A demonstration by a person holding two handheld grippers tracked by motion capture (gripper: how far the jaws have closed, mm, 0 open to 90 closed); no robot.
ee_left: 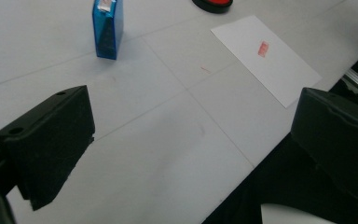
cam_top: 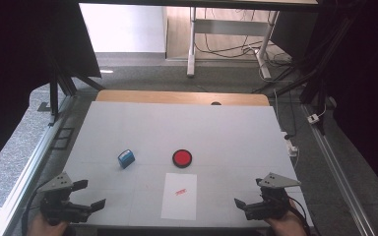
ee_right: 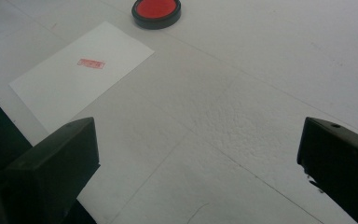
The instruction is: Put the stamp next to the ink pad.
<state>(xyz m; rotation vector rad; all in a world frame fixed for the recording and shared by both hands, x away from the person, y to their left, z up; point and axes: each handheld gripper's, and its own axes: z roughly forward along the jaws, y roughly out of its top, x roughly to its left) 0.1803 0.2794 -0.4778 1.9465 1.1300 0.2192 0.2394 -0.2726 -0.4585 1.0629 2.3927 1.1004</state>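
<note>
Black hand-held gripper (cam_top: 89, 194) jaws wide, empty.

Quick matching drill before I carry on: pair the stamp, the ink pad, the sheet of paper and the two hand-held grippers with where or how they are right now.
Things:
1. stamp
2. ink pad
3. sheet of paper
4. left hand-held gripper and right hand-held gripper

Descriptions:
A. round, red, beyond the sheet's far edge
B. open, empty, at the table's near corners
C. blue, to the left of the ink pad
D. flat near the front edge, small red mark on it

Pairs: 1-C, 2-A, 3-D, 4-B
</note>
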